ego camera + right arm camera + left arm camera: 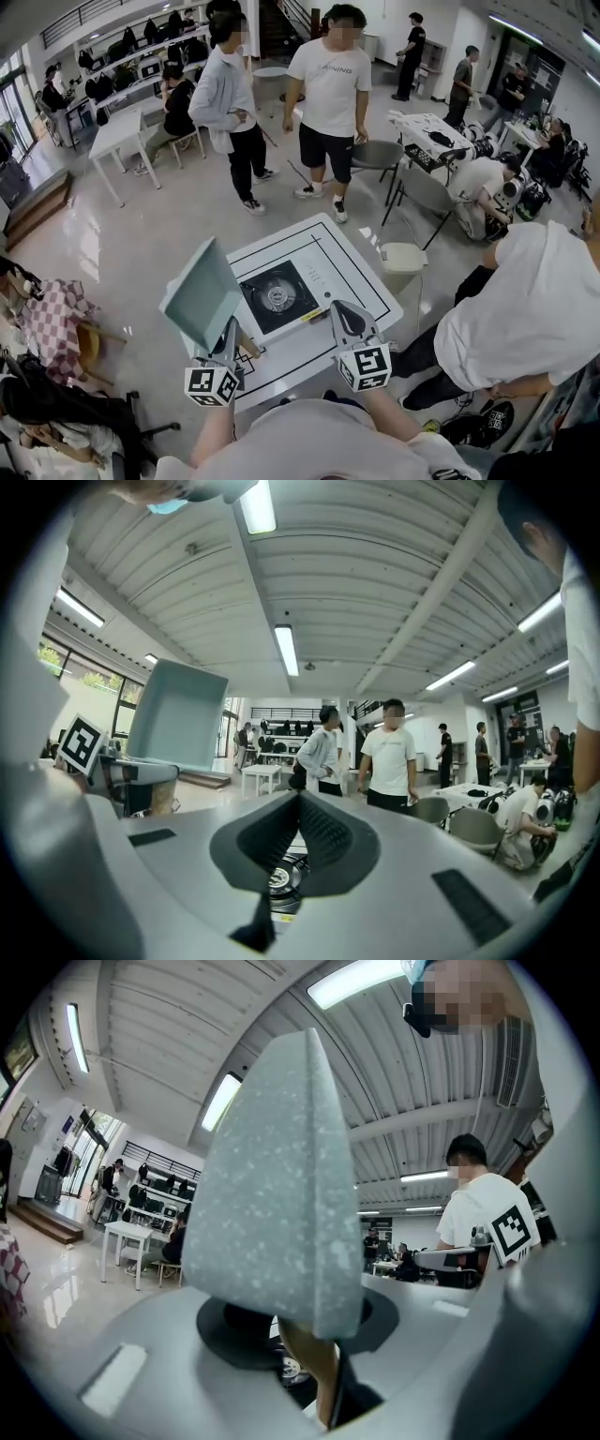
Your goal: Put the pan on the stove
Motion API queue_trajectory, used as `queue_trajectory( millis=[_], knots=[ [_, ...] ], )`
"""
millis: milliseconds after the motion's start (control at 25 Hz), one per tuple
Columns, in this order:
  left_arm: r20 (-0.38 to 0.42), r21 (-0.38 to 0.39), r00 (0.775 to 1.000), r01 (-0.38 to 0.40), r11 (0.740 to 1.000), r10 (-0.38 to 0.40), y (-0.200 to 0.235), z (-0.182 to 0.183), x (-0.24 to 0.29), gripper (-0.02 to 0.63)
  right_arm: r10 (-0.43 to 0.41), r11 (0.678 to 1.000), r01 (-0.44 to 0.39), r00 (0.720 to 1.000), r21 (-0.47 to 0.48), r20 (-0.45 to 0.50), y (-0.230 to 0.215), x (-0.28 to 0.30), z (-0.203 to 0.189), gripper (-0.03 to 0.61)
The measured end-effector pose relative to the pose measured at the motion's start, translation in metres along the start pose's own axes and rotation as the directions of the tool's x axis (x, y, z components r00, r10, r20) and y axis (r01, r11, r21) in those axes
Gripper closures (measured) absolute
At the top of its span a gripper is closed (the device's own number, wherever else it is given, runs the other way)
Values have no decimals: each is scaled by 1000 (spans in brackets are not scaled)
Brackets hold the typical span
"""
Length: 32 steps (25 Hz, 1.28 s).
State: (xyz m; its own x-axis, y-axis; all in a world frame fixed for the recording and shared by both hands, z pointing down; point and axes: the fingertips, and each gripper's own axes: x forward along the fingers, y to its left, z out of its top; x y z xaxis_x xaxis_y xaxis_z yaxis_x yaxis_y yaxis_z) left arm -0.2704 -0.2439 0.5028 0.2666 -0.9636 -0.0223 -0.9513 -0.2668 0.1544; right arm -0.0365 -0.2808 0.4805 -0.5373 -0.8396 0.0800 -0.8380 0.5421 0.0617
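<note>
A pale green square pan (202, 292) is held tilted in the air over the white table's left part, just left of the black stove (277, 295). My left gripper (228, 339) is shut on the pan's wooden handle (314, 1372), and the pan (272, 1194) fills the left gripper view above the jaws. My right gripper (339, 311) hovers at the stove's front right corner, shut and empty. In the right gripper view the pads (323, 841) meet, the burner (279, 880) shows below them, and the pan (178, 714) stands at the left.
The stove lies on a small white table (342, 248) marked with black lines. A person in a white shirt (525, 309) crouches close at the right. A stool (403, 258) stands behind the table, and two people (328, 103) stand farther back.
</note>
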Motion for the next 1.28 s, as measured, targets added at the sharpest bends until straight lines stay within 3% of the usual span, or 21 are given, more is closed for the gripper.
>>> queue_trajectory(
  millis=[680, 880, 1040, 1280],
  knots=[
    [-44, -42, 999, -14, 999, 12, -14, -18, 34, 494, 34, 999, -34, 999, -4, -6, -34, 12, -11, 570],
    [-84, -125, 993, 66, 990, -77, -25, -31, 49, 494, 26, 1000, -26, 1000, -3, -10, -42, 13, -13, 570],
    [-150, -171, 976, 129, 977, -155, -37, -47, 62, 494, 16, 1000, -16, 1000, -7, -15, -48, 13, -14, 571],
    [-213, -350, 936, 196, 916, -281, -51, -78, 85, 494, 8, 1000, -8, 1000, -8, -20, -55, 20, -15, 570]
  ],
)
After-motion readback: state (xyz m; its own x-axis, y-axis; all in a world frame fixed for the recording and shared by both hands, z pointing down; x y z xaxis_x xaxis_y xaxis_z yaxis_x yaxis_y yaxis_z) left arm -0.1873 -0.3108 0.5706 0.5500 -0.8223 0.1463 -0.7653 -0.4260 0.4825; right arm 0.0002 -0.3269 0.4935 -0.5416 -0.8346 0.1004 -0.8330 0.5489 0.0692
